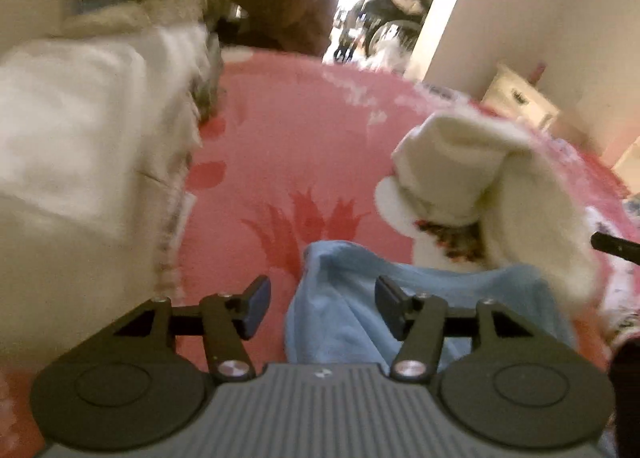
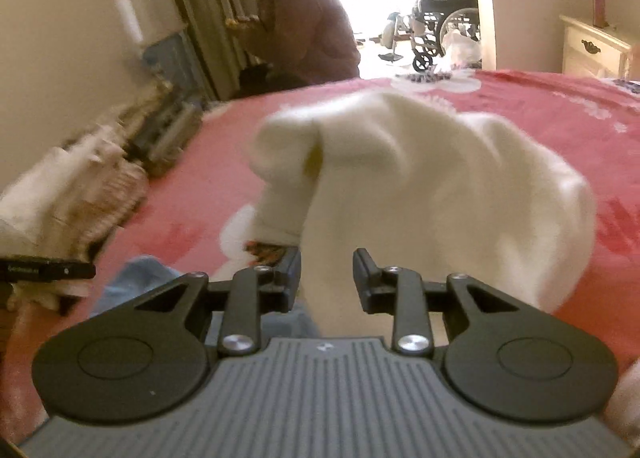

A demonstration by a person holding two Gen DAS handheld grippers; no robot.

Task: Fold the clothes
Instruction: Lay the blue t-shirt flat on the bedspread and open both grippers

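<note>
A light blue garment [image 1: 344, 298] lies crumpled on the pink bedspread [image 1: 300, 146], right under my left gripper [image 1: 322, 306]. That gripper is open: its fingers stand apart over the cloth and the pads do not press on it. A cream fleece garment [image 2: 440, 186] is bunched up in front of my right gripper [image 2: 328, 278]. A fold of it runs down between the jaws, which stand a little apart, so the gripper is open. The same cream garment [image 1: 460, 162] shows at the right in the left wrist view, and a corner of the blue garment [image 2: 132, 278] at the lower left in the right wrist view.
A stack of white bedding [image 1: 80, 130] and mixed clothes [image 2: 80, 186] sits along the bed's left side. A person [image 2: 304, 26] crouches by the curtains beyond the bed. A wheelchair [image 2: 444, 26] stands in the doorway and a cream nightstand [image 2: 596, 50] at the right.
</note>
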